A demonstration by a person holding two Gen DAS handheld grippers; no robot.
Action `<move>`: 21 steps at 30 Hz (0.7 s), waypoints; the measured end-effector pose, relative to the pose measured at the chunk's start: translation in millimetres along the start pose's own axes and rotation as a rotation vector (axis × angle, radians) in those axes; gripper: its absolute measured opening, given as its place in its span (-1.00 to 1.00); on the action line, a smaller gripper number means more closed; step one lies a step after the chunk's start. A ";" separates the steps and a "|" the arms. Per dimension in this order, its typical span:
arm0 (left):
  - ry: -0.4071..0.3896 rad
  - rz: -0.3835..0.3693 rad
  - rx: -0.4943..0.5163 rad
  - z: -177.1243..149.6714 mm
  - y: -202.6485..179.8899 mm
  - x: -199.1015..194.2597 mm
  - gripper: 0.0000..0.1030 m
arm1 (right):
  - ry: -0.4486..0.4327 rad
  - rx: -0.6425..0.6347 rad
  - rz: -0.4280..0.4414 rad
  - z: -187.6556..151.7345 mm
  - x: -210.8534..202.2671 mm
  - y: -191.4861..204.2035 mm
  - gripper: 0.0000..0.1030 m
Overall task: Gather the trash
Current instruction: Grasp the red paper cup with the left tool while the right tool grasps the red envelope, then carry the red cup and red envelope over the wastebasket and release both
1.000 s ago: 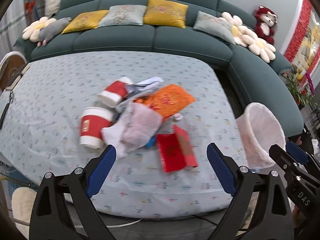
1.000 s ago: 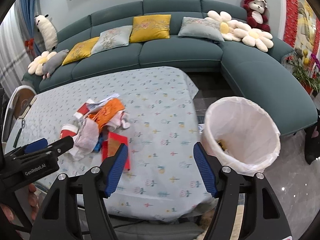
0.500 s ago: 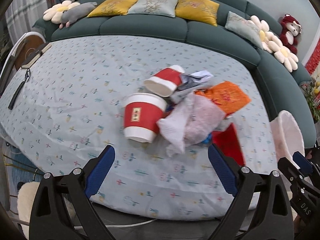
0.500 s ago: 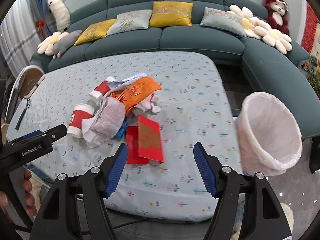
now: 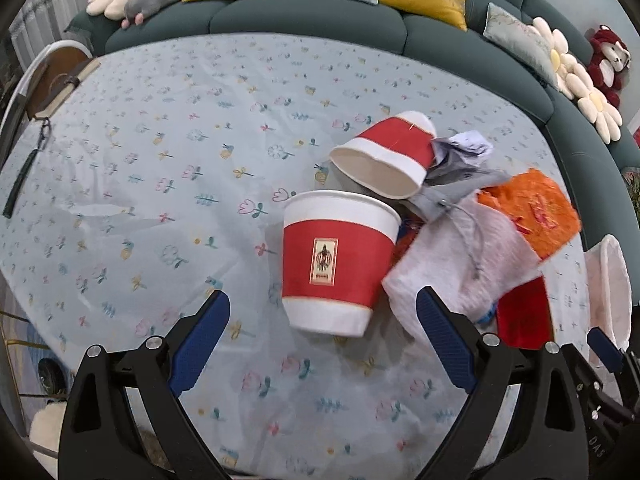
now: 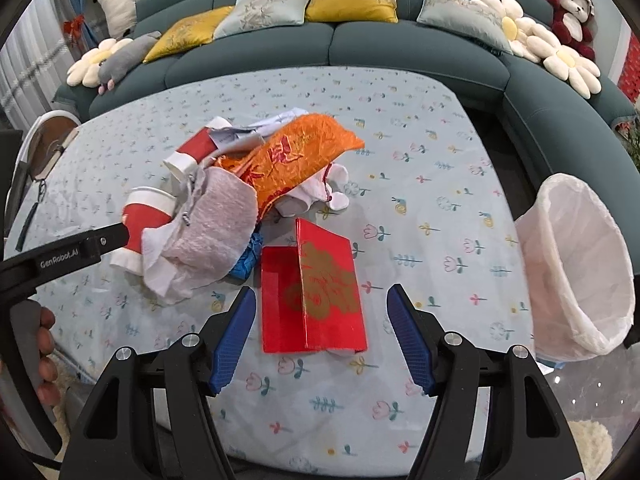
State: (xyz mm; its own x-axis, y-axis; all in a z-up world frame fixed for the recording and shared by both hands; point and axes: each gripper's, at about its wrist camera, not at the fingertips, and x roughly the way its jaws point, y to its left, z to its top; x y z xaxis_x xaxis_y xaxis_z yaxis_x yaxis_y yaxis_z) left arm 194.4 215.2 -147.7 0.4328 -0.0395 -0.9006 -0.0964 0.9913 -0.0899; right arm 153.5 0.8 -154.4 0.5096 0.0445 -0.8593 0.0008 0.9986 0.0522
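Observation:
A pile of trash lies on the flowered tablecloth [image 5: 140,184]. An upright red and white paper cup [image 5: 334,260] stands just beyond my open left gripper [image 5: 320,332]. A second red cup [image 5: 386,160] lies on its side behind it. A whitish pouch [image 5: 460,264], crumpled paper [image 5: 466,152] and an orange bag [image 5: 536,212] lie to the right. In the right wrist view my open right gripper [image 6: 322,334] hovers over a folded red card [image 6: 316,292]. The white-lined bin [image 6: 580,264] stands off the table's right edge.
A curved teal sofa [image 6: 400,44] with cushions and plush toys runs behind the table. A chair [image 5: 44,76], a book and a dark strap [image 5: 24,172] are at the table's left edge. The left gripper's arm [image 6: 60,256] crosses the right wrist view.
Both grippers have moved closer to the table. The left one has swung left onto the upright cup, and the right one has swung from the bin to the red card. Both stay open.

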 end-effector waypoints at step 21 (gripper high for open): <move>0.082 -0.017 0.001 11.3 -2.9 49.5 0.29 | 0.092 0.001 0.002 -3.5 44.6 -6.5 -0.39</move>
State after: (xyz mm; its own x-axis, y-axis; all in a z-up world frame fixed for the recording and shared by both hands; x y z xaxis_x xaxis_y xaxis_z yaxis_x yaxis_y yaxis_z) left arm 226.2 211.8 -187.2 0.3592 -0.0665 -0.9309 -0.0887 0.9905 -0.1049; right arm 173.2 -3.6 -194.8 0.4283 0.0492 -0.9023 0.0005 0.9985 0.0547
